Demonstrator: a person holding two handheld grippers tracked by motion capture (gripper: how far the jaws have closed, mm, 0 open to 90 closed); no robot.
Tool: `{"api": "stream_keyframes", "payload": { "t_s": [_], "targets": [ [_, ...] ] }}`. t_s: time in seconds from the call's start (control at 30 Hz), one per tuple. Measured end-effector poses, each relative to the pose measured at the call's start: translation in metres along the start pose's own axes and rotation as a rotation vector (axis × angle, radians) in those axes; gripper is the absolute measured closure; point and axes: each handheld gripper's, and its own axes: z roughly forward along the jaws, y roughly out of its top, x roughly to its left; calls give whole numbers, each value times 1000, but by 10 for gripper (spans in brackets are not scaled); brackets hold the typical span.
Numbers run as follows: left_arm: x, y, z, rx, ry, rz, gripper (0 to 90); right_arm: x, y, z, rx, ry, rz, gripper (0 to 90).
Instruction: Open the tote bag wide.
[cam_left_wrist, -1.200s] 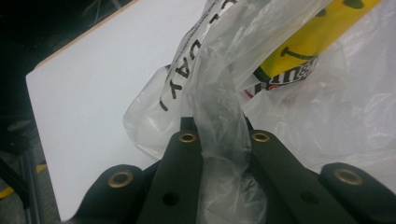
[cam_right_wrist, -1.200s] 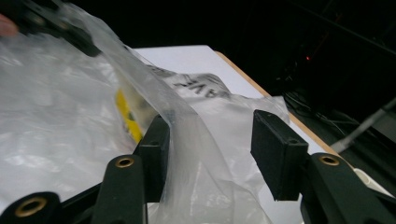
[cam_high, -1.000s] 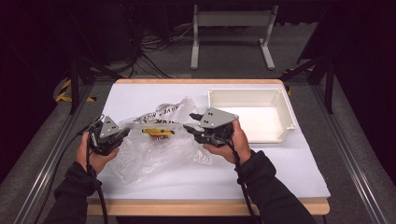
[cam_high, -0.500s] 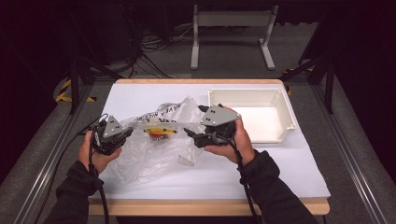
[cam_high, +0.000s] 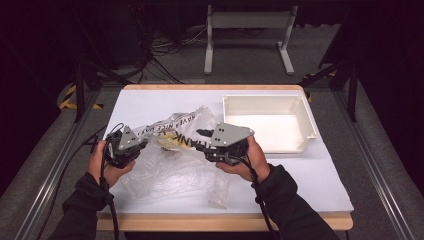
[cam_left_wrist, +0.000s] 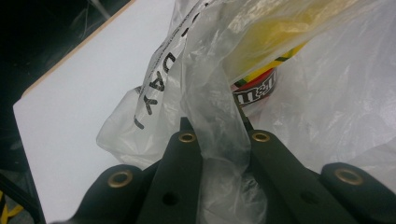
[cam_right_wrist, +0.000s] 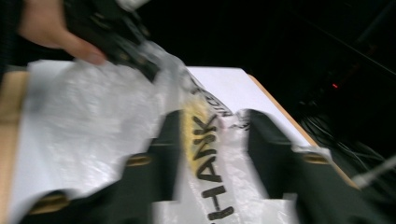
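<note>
A crumpled clear plastic bag (cam_high: 170, 167) printed with black letters lies on the white table, stretched between both grippers. Inside it is a yellow candy packet (cam_high: 167, 141), whose red and brown label (cam_left_wrist: 259, 91) shows through the film. My left gripper (cam_high: 142, 145) is at the bag's left end, its jaws (cam_left_wrist: 212, 126) shut on a twisted strip of the film. My right gripper (cam_high: 202, 140) is at the bag's right side. Its jaws (cam_right_wrist: 210, 116) have just been closing, and the lettered film is bunched between them, touching both.
An empty white tray (cam_high: 305, 107) stands at the back right of the table, just beyond my right hand. The person's left hand with its gripper (cam_right_wrist: 116, 42) is across the bag in the right gripper view. Dark floor, cables and a metal stand surround the table.
The bag's folds have shifted a little between the grippers and its upper part is pulled tauter. Both hands stay almost in place.
</note>
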Motion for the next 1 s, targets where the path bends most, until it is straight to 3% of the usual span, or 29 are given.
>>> {"api": "stream_keyframes", "payload": {
  "t_s": [0.03,0.07,0.1,0.13,0.33,0.43,0.6,0.67,0.8,0.9,1.0],
  "targets": [
    [0,0,0,3,0,1,886,2,-1,-1,-4,39,3,746],
    [0,0,0,3,0,1,886,2,-1,-1,-4,39,3,746],
    [0,-1,1,5,-2,-8,886,11,-5,3,28,111,-11,782],
    [-1,0,2,2,-3,-6,886,16,-8,7,41,145,-18,799],
    [-2,4,4,5,-8,-4,886,36,-35,46,177,203,-42,798],
    [0,5,5,7,-11,-12,887,42,-44,60,238,176,-73,749],
    [3,5,6,2,-8,-19,886,42,-50,75,314,145,-108,682],
    [6,5,6,-6,9,-26,879,33,-54,84,359,94,-109,697],
    [11,3,5,-17,10,-37,860,21,-57,90,395,23,-101,698],
    [15,1,4,-23,23,-47,827,7,-56,89,393,-50,-79,685],
    [18,-1,4,-30,41,-65,768,-3,-53,87,386,-88,-54,676]
  ]
}}
